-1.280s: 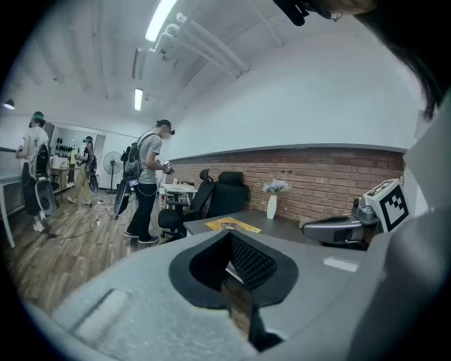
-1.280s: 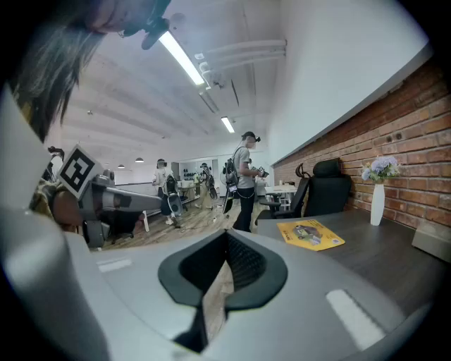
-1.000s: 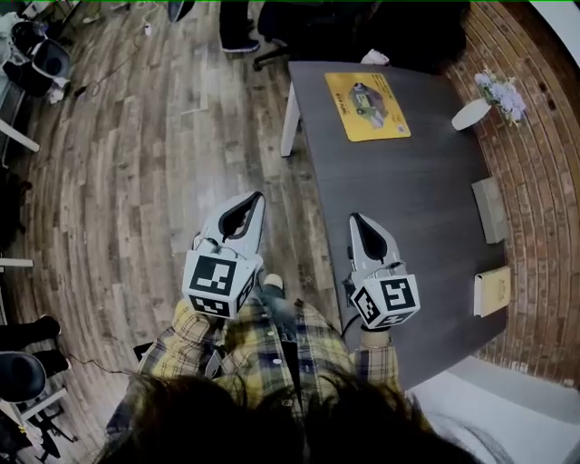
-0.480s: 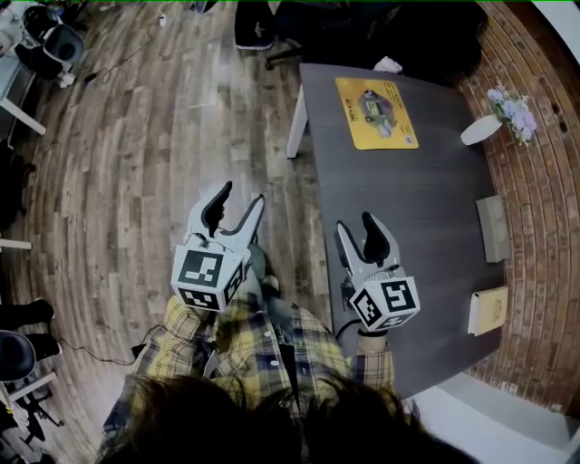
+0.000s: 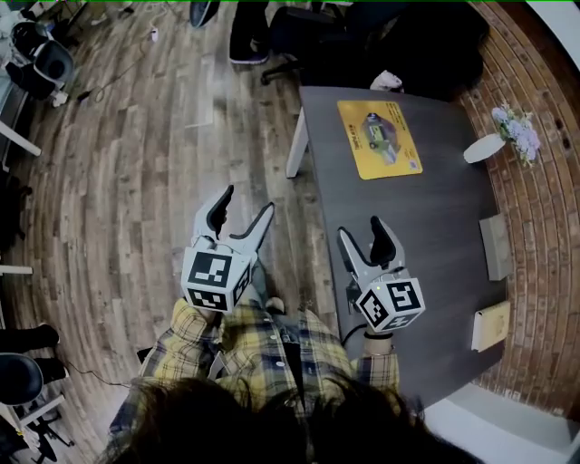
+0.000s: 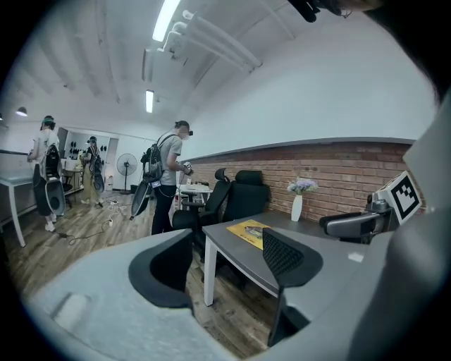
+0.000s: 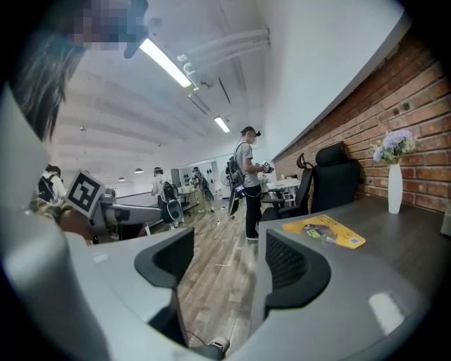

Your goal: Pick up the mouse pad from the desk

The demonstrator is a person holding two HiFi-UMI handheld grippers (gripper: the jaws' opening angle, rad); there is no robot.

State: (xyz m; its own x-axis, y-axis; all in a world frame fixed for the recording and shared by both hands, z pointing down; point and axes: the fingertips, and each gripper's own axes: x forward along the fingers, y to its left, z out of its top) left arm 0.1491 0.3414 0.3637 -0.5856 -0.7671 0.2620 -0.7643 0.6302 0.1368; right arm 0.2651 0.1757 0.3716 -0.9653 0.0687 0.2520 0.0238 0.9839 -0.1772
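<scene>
The yellow mouse pad [image 5: 379, 138] with a printed picture lies flat at the far end of the dark grey desk [image 5: 426, 227]. It also shows in the left gripper view [image 6: 248, 233] and the right gripper view [image 7: 324, 232]. My left gripper [image 5: 243, 207] hangs over the wooden floor, left of the desk, with its jaws opening and nothing between them [image 6: 225, 257]. My right gripper [image 5: 362, 232] is over the desk's near left part, well short of the pad. Its jaws are opening too, with nothing between them [image 7: 227, 261].
A white vase of flowers [image 5: 489, 145] stands at the desk's far right by the brick wall. A grey box [image 5: 497, 245] and a yellowish book [image 5: 491, 324] lie along the right edge. Black office chairs [image 5: 308, 27] stand beyond the desk. A person [image 6: 169, 176] stands farther back.
Both grippers' jaws have gone from shut to wide apart. Both have moved a little forward, toward the far end of the desk.
</scene>
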